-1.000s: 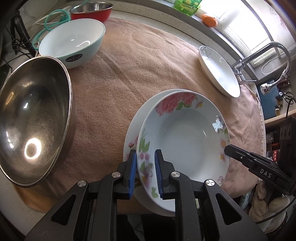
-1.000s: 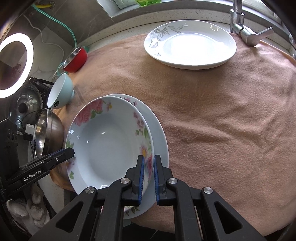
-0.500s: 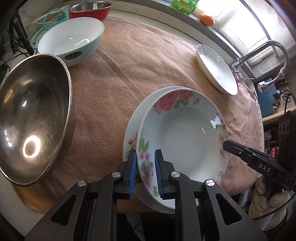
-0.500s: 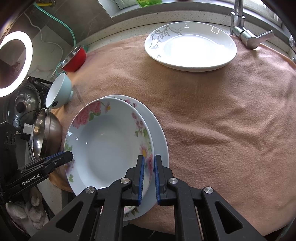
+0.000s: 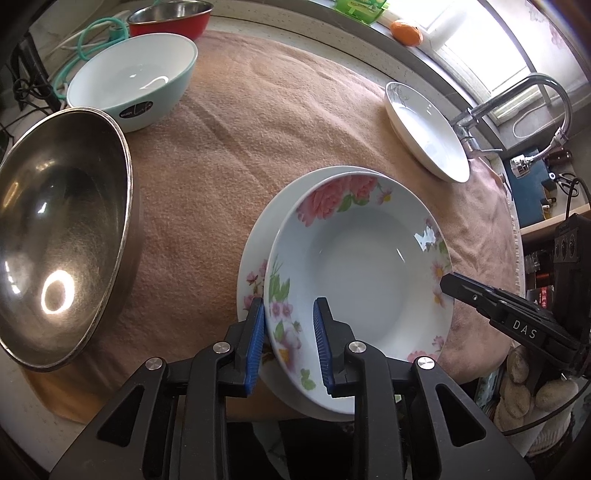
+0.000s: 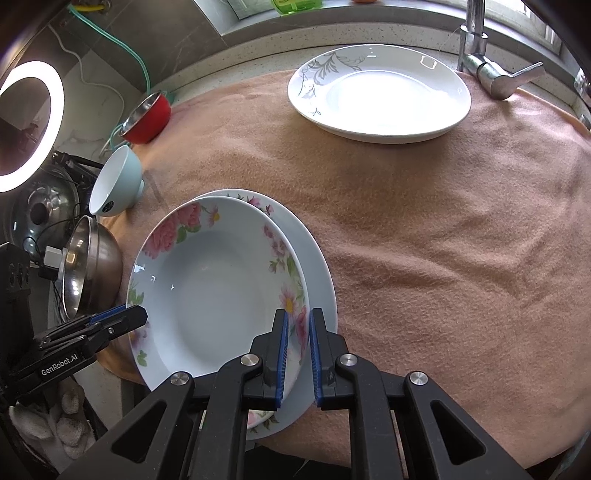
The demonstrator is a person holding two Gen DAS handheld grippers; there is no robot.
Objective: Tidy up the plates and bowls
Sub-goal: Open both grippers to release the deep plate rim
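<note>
An upper floral plate (image 5: 362, 269) (image 6: 214, 288) lies nested on a lower floral plate (image 5: 258, 251) (image 6: 317, 273) at the near edge of the pink cloth (image 5: 258, 129). My left gripper (image 5: 288, 343) straddles the upper plate's near-left rim. Its jaws are opening, and the blue pads (image 5: 255, 343) stand off the rim on both sides. My right gripper (image 6: 297, 354) is shut on the opposite rim of the same plate. The other view shows its tip (image 5: 448, 286) touching that rim. The left gripper's tip (image 6: 136, 317) shows at the plate's left edge.
A large steel bowl (image 5: 62, 236) (image 6: 92, 269) sits at the left, with a teal bowl (image 5: 133, 85) (image 6: 114, 181) and a red bowl (image 5: 170, 14) (image 6: 147, 118) behind it. A white plate with a grey leaf print (image 5: 424, 136) (image 6: 376, 96) lies by the faucet (image 6: 491, 74).
The left gripper's jaws have spread apart around the plate's rim, which they pinched before. The right gripper keeps its grip and both hands stay in place.
</note>
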